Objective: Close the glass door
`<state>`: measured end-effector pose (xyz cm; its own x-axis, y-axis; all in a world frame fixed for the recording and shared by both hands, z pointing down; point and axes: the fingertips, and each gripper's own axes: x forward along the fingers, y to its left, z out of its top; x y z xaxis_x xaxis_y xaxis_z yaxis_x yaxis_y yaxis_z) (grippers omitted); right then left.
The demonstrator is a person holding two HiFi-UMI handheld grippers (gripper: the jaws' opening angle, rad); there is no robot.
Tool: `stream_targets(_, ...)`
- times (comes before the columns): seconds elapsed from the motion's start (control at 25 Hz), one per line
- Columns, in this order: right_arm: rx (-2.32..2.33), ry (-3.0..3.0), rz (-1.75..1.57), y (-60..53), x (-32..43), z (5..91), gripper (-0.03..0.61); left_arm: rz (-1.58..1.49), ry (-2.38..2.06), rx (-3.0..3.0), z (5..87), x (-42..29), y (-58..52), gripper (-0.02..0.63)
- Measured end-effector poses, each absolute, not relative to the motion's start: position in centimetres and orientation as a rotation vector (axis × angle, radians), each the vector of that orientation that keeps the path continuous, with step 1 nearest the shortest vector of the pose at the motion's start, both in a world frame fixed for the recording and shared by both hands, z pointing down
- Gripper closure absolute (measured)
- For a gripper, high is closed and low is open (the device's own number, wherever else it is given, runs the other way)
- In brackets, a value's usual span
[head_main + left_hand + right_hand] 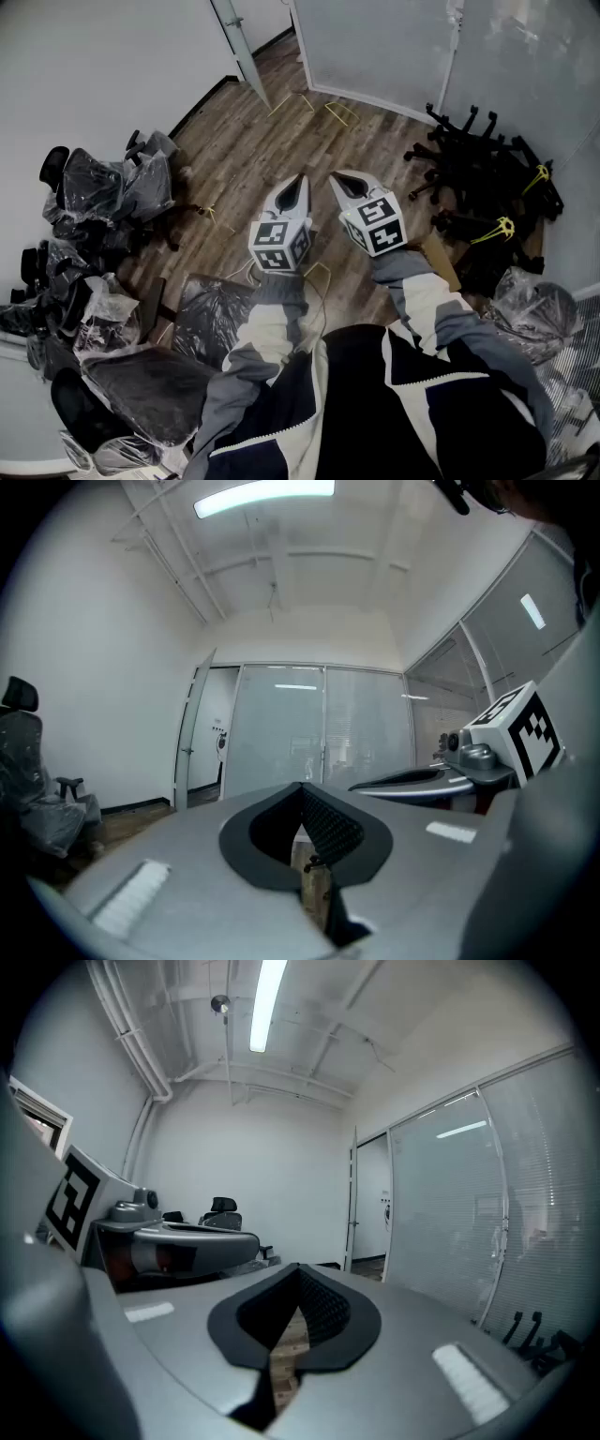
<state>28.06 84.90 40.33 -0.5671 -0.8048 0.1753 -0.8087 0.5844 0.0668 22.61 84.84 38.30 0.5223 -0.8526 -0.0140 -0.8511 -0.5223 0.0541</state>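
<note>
left gripper (298, 183) and right gripper (337, 178) near, both clenched on nothing. glass door (242, 47) far ahead stands open, untouched; approach and closing are both still to do.

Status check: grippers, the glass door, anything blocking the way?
Left gripper and right gripper shut, empty, side by side. Glass door stands open, far ahead, untouched. Wrapped chairs left, chair bases right, both off the line.

The left arm (267, 328) and right arm (427, 295) reach forward side by side. The left tool (300, 180) and right tool (337, 176) point ahead, tips near each other, jaws closed together, nothing between them.
</note>
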Motion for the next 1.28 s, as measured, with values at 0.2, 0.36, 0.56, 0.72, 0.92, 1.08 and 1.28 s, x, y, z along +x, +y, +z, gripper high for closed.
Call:
stream_targets(0.2, 1.341, -2.638, 0.020, 84.7, 27.8, 39.9, 0.578, -0.061, -1.522, 2.694, 37.8, 22.0, 84.6, 0.612)
stream_targets(0.36, 1.330, -2.648, 0.019, 84.7, 27.3, 39.7, 0.578, -0.054, -1.523, 2.692, 37.8, 21.7, 84.7, 0.613)
stream_targets(0.56, 1.341, -2.657, 0.010, 84.8, 26.5, 39.7, 0.572, -0.055, -1.538, 2.697, 38.0, 20.5, 84.8, 0.614)
stream_targets(0.72, 1.317, -2.651, 0.017, 85.0, 25.1, 40.3, 0.574, -0.047, -1.542, 2.696, 38.6, 19.1, 85.2, 0.614)
stream_targets(0.92, 1.290, -2.649, 0.011, 85.3, 22.4, 41.0, 0.574, -0.049, -1.541, 2.700, 39.3, 16.9, 85.5, 0.614)
stream_targets(1.08, 1.297, -2.643, 0.012, 85.1, 20.5, 41.1, 0.574, -0.053, -1.536, 2.714, 39.4, 15.0, 85.7, 0.614)
stream_targets(1.28, 1.308, -2.625, 0.006, 85.1, 18.5, 41.8, 0.574, -0.074, -1.541, 2.687, 40.8, 11.8, 85.7, 0.614)
